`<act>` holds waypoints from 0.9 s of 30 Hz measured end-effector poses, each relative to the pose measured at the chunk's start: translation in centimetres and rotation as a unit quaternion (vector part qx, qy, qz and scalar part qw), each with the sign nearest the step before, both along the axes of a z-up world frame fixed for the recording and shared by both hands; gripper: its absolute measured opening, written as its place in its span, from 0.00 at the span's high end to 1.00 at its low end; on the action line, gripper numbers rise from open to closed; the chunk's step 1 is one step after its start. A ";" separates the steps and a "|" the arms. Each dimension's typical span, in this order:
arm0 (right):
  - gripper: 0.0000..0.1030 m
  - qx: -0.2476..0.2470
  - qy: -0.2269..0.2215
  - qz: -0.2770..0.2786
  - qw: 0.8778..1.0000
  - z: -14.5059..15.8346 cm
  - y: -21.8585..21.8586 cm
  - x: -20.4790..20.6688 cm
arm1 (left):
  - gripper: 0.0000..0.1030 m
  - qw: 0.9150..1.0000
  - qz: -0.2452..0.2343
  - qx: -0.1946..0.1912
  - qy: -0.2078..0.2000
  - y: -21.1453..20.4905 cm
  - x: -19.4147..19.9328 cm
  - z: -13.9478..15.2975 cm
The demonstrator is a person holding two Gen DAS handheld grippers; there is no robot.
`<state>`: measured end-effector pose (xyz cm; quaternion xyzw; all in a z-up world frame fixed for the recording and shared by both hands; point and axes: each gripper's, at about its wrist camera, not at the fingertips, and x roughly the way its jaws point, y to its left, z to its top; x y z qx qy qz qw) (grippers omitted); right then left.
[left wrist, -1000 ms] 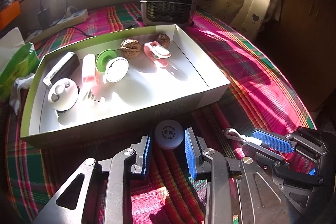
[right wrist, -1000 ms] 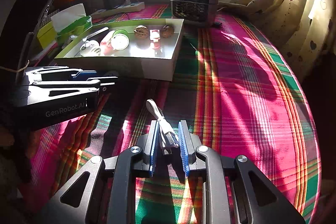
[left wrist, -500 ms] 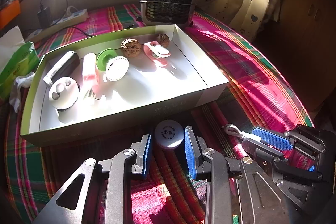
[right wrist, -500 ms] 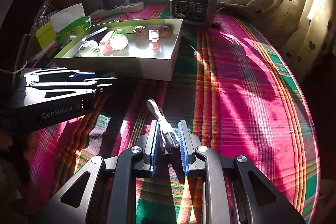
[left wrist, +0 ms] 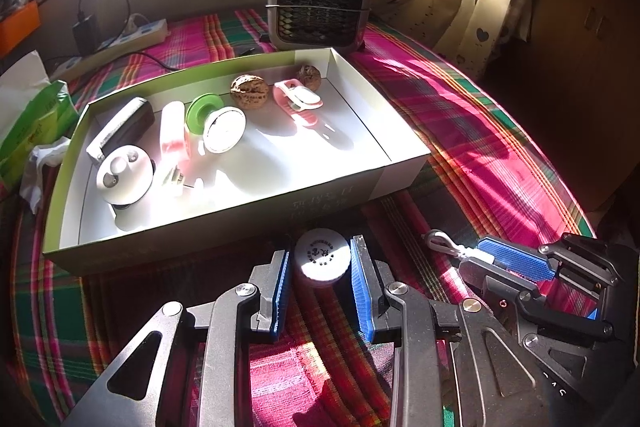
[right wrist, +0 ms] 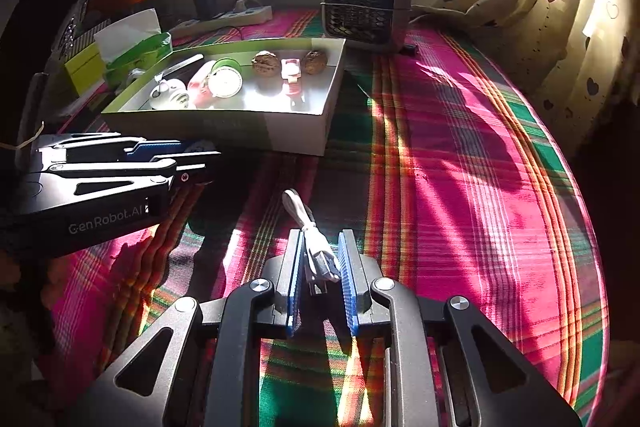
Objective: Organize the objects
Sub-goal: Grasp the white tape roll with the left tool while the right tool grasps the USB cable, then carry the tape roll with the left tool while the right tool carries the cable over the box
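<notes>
Jaws on the left gripper [left wrist: 318, 265] sit partly apart, with a small round white jar [left wrist: 322, 259] right between the blue ribbed pads, both of which look to be touching its sides, so it seems gripped. That jar has a flat lid with dark print on it and sits on the plaid cloth [left wrist: 460, 115], just in front of the near wall of the shallow cardboard box [left wrist: 328, 203]. Inside the box are two wrinkly brown walnuts [left wrist: 249, 91], a green ring-shaped thing [left wrist: 200, 111], a pink clip [left wrist: 298, 99] and a few white plastic bits. Off to the right, the right gripper [left wrist: 486, 259] shows up side-on, a white cable loop poking out of its tip.

Over on the right wrist view, the right gripper [right wrist: 322, 267] is nearly closed, squeezing a short white cable [right wrist: 308, 227] between the pads; the plug end sits in the grip and the loop sticks out forward over the cloth. The left gripper [right wrist: 200, 157] is on the left, dark metal, close to the box [right wrist: 280, 131]. A grey mesh-fronted heater [right wrist: 366, 11] stands behind the box.
</notes>
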<state>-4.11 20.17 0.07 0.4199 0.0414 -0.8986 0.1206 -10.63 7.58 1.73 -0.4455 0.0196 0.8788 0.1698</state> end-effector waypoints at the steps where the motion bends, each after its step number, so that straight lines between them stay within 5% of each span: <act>1: 0.82 0.000 0.000 0.000 1.000 0.0 0.0 0.0 | 0.75 1.000 0.000 0.000 0.000 0.0 0.0 0.0; 27: 0.88 -0.006 0.012 -0.006 1.000 1.2 -0.1 0.2 | 0.75 1.000 0.001 0.005 0.019 -1.1 1.2 1.1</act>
